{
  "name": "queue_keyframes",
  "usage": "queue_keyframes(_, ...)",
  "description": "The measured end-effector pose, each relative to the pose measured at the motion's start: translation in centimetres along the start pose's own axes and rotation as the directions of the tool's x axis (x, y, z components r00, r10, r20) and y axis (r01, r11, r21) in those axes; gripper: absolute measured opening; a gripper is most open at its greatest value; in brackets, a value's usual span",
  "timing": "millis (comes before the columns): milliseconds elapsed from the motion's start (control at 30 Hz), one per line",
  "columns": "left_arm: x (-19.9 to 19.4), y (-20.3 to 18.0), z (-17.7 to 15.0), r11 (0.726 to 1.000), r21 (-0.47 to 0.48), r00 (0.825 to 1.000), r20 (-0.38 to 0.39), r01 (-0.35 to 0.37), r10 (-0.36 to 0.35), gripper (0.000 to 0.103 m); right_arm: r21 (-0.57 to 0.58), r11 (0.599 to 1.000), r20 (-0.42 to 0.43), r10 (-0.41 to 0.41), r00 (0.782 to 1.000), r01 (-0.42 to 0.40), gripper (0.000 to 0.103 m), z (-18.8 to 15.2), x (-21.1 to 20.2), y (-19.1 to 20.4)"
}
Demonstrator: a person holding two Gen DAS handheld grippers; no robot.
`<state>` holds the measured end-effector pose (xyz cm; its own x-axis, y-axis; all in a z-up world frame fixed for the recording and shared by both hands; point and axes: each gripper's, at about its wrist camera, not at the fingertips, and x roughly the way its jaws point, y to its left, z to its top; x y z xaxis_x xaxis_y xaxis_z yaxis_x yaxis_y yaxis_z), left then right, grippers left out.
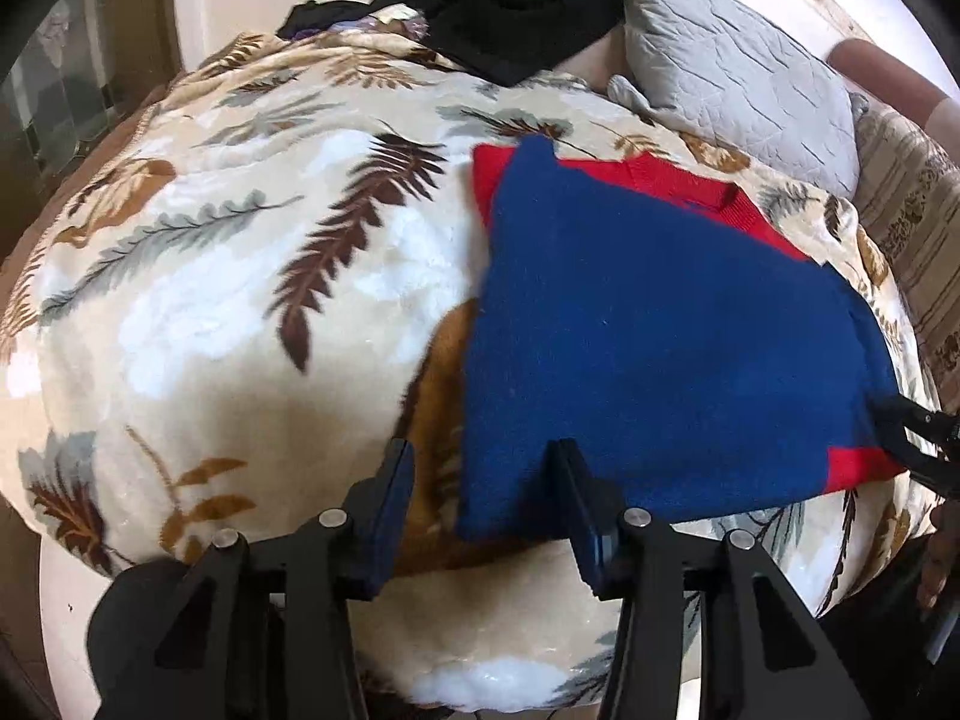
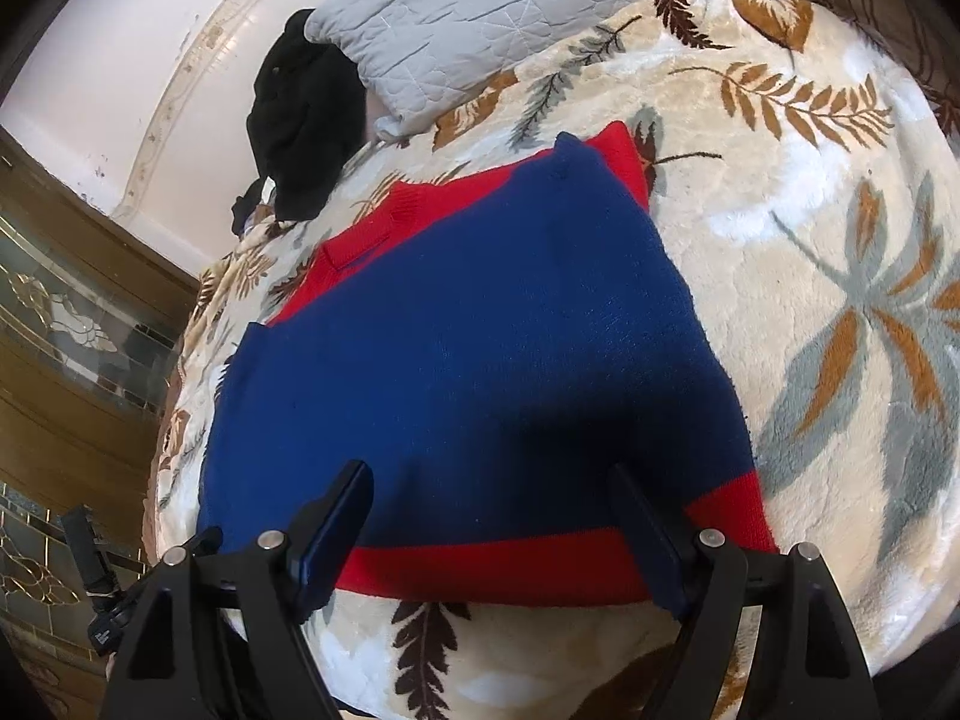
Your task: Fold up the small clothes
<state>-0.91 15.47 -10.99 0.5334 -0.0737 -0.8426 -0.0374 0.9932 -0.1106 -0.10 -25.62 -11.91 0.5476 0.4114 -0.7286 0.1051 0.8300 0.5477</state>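
Leaf-patterned bed blanket (image 1: 210, 300) carries our blue-and-red sweater (image 1: 648, 330) — left tongs (image 1: 483, 468) straddle its corner, right tongs (image 2: 495, 498) its hem, both apart, gripping nothing.

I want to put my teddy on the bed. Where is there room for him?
There is room on the leaf-print blanket to the left of the blue and red sweater, as the left wrist view shows, and more on its other side. The far end is crowded: a grey pillow and black clothes lie there.
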Motion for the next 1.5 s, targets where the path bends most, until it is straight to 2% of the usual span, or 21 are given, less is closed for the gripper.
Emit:
queue_keyframes(133,-1.5,0.8,0.6,0.998,-0.019,0.997,0.053,-0.052,0.053,0.052,0.007,1.000,0.000,0.001,1.000,-0.001,0.083,-0.1,0.0,0.0)
queue_keyframes(167,-1.8,0.8,0.9,0.998,-0.026,0.996,0.064,-0.053,0.054,0.055,0.008,1.000,-0.003,-0.001,1.000,0.001,0.083,0.0,-0.1,0.1)
queue_keyframes(233,-2.2,0.8,1.5,0.998,-0.037,0.995,0.085,-0.054,0.057,0.072,0.011,1.000,-0.011,-0.003,1.000,0.003,0.083,0.1,-0.2,0.2)
queue_keyframes(300,-2.7,0.0,2.3,0.998,-0.033,0.991,0.121,-0.053,0.056,0.076,0.017,1.000,-0.011,0.010,1.000,-0.010,0.083,0.2,-0.7,0.5)
queue_keyframes(467,-2.3,-3.2,4.4,0.999,0.033,0.989,0.150,-0.009,0.004,0.077,-0.026,0.998,0.035,0.056,0.998,-0.055,0.085,1.9,-2.8,2.2)
queue_keyframes(500,-2.1,-4.2,5.0,0.998,0.055,0.988,0.154,0.002,-0.010,0.077,-0.036,0.997,0.036,0.069,0.997,-0.067,0.089,2.5,-2.8,2.5)
queue_keyframes(633,-0.8,-6.5,7.0,0.995,0.100,0.985,0.168,0.019,-0.035,0.077,-0.052,0.993,0.006,0.107,0.994,-0.107,0.089,5.2,-1.4,3.5)
queue_keyframes(767,2.9,-7.6,9.4,0.994,0.103,0.991,0.124,0.031,-0.044,0.077,-0.007,0.985,-0.055,0.170,0.984,-0.170,0.089,8.3,2.3,2.9)
queue_keyframes(833,5.7,-7.8,9.9,0.992,0.125,0.998,0.062,-0.010,0.002,0.077,0.039,0.997,-0.067,0.065,0.996,-0.062,0.089,9.9,5.0,0.5)
queue_keyframes(867,7.1,-7.7,10.0,0.990,0.132,0.998,0.026,-0.053,0.050,0.077,0.124,0.990,-0.055,0.072,0.996,-0.065,0.089,10.4,5.8,-1.6)
queue_keyframes(900,7.9,-7.4,9.9,0.988,0.134,0.997,0.012,-0.073,0.072,0.077,0.183,0.976,-0.019,0.121,0.992,-0.116,0.089,10.5,5.4,-2.5)
queue_keyframes(933,8.0,-7.1,9.6,0.989,0.133,0.998,0.027,-0.058,0.054,0.078,0.217,0.967,0.005,0.137,0.991,-0.134,0.089,10.5,4.6,-2.8)
queue_keyframes(1033,7.2,-6.7,9.3,0.988,0.149,0.998,0.046,-0.043,0.036,0.078,0.132,0.991,0.039,0.026,0.999,-0.031,0.089,9.7,2.4,-1.6)
queue_keyframes(1067,6.8,-6.7,9.1,0.987,0.153,0.998,0.055,-0.049,0.041,0.078,0.114,0.993,0.032,0.017,0.999,-0.020,0.089,9.0,2.0,-1.4)
queue_keyframes(1300,3.3,-6.0,7.5,0.993,0.119,0.994,0.112,-0.020,0.006,0.078,0.112,0.989,0.057,0.094,0.994,-0.100,0.090,2.9,-1.7,-0.2)
queue_keyframes(1500,2.2,-4.6,5.9,0.996,0.083,0.995,0.098,-0.024,0.016,0.079,0.168,0.969,-0.017,0.186,0.982,-0.181,0.090,-2.6,-1.6,-0.4)
